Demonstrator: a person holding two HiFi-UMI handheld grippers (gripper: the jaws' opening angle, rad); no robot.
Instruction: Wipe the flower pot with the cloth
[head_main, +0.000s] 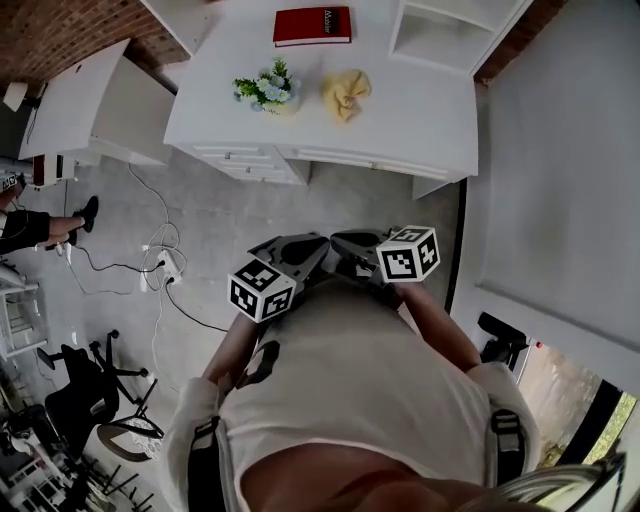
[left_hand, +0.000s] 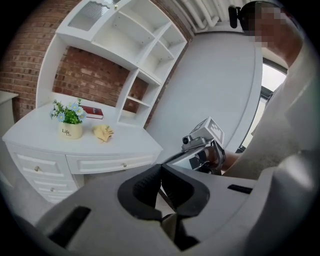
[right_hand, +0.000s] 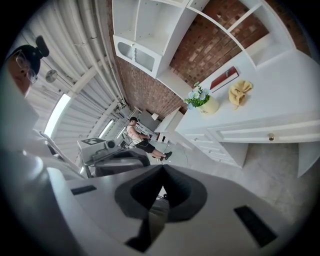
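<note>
A person is holding the left gripper (left_hand: 161, 175) and right gripper (right_hand: 162, 172) close to the chest, both clenched on nothing. Well ahead, the flower pot (head_main: 268, 92) is standing on a white desk (head_main: 400, 125), with the yellow cloth (head_main: 346, 94) lying just to its right (the right gripper's side).

The white painted bench (head_main: 400, 110) looks smooth and satin. The crumpled yellow cloth (head_main: 346, 94) is soft and matt; the cream flower pot (left_hand: 72, 131) smooth, seemingly glazed; the red hardback book (head_main: 312, 26) faintly glossy. The red brick wall (left_hand: 90, 80) is rough. The left gripper (left_hand: 161, 168) and right gripper (right_hand: 162, 168) are matt grey plastic with black ribbed pads (left_hand: 145, 188).
</note>
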